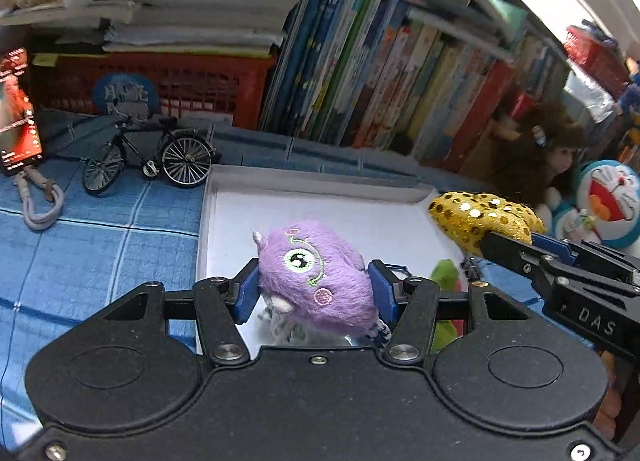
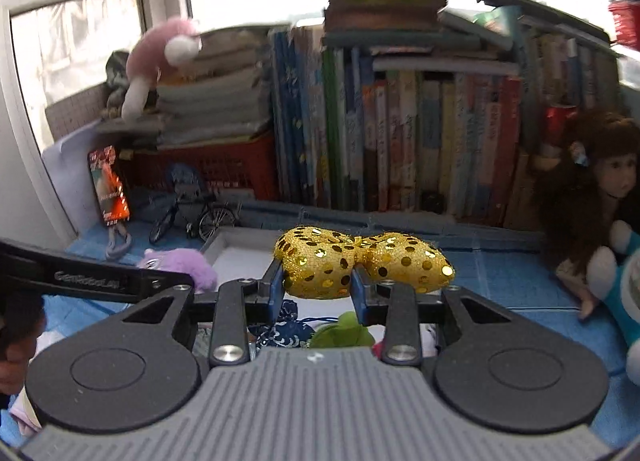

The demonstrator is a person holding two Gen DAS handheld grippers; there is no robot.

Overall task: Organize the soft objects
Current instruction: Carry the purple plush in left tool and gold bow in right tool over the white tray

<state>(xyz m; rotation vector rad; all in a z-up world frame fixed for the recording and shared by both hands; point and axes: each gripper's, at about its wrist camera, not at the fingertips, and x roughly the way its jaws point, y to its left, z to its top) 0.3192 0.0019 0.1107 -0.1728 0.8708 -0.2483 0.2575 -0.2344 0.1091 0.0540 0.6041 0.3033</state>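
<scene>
My left gripper (image 1: 316, 287) is shut on a purple furry one-eyed plush (image 1: 316, 277), held above a white shallow box (image 1: 320, 189) on the blue checked cloth. My right gripper (image 2: 318, 285) is shut on a gold sequinned plush bow (image 2: 360, 261); one lobe sits between the blue pads. In the left wrist view the gold sequinned plush bow (image 1: 484, 217) hangs at the right over the box's corner. The right wrist view shows the purple furry plush (image 2: 180, 263) at the left. A green soft toy (image 1: 446, 273) and a dark blue patterned pouch (image 2: 284, 327) lie below the grippers.
A row of upright books (image 1: 380, 73) and a red crate (image 1: 160, 85) under stacked papers back the surface. A toy bicycle (image 1: 148, 157), a phone (image 1: 18, 109) and a grey cord (image 1: 40, 201) lie left. A brown-haired doll (image 2: 600, 189) and blue cartoon plush (image 1: 608, 201) stand right.
</scene>
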